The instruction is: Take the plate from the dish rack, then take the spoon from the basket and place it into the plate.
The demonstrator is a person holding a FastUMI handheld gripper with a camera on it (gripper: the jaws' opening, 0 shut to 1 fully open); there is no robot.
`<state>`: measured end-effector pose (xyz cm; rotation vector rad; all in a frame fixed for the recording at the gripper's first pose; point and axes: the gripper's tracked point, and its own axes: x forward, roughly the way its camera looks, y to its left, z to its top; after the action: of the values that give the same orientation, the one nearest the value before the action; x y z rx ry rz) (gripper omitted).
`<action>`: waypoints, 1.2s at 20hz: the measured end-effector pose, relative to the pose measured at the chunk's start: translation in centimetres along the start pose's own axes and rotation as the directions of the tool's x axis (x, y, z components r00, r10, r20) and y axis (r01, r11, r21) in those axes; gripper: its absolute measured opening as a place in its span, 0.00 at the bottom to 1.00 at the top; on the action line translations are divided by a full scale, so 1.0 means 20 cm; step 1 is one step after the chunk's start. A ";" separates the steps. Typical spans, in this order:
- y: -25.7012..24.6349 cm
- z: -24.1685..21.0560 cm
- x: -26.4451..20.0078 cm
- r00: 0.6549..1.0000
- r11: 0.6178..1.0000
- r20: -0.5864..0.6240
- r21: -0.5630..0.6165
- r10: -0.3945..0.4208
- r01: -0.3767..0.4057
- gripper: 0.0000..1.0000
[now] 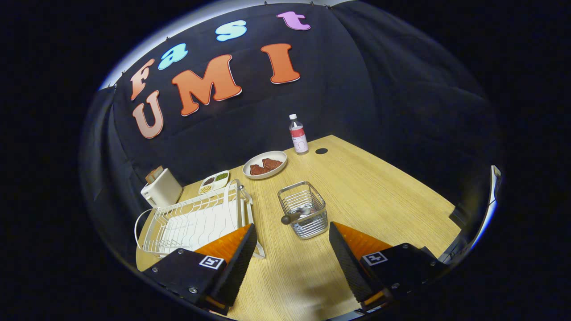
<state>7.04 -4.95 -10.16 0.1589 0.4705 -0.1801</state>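
Note:
A white wire dish rack (196,220) sits on the wooden table (383,196), just beyond my left finger; no plate stands in its slots that I can make out. A small wire basket (303,209) stands just ahead of my fingers, between their lines. Inside it lies a spoon (296,215), its dark handle end poking out of the basket's near left side. My gripper (292,234) hovers above the table, open, with nothing between its fingers.
A white plate with reddish-brown food (265,165) lies beyond the basket. A compartment tray of small foods (214,180) and a white toaster (161,187) stand behind the rack. A water bottle (298,134) stands near the back edge, beside a dark round hole (321,151).

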 end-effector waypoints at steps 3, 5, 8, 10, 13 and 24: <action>0.00 -0.02 0.06 0.998 0.999 0.059 -0.040 -0.022 0.025 0.90; 0.02 -0.03 0.09 0.996 0.998 0.087 -0.050 -0.029 0.034 0.88; 0.03 0.01 0.14 0.982 0.992 0.181 -0.092 -0.062 0.080 0.83; 0.04 0.06 0.15 0.961 0.983 0.264 -0.142 -0.079 0.120 0.79; 0.09 0.06 0.20 0.952 0.972 0.297 -0.187 -0.079 0.140 0.70; 0.00 0.06 0.34 0.940 0.972 0.301 -0.123 -0.157 0.202 0.08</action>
<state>13.57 -6.06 -12.37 -0.0620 0.2036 -0.3412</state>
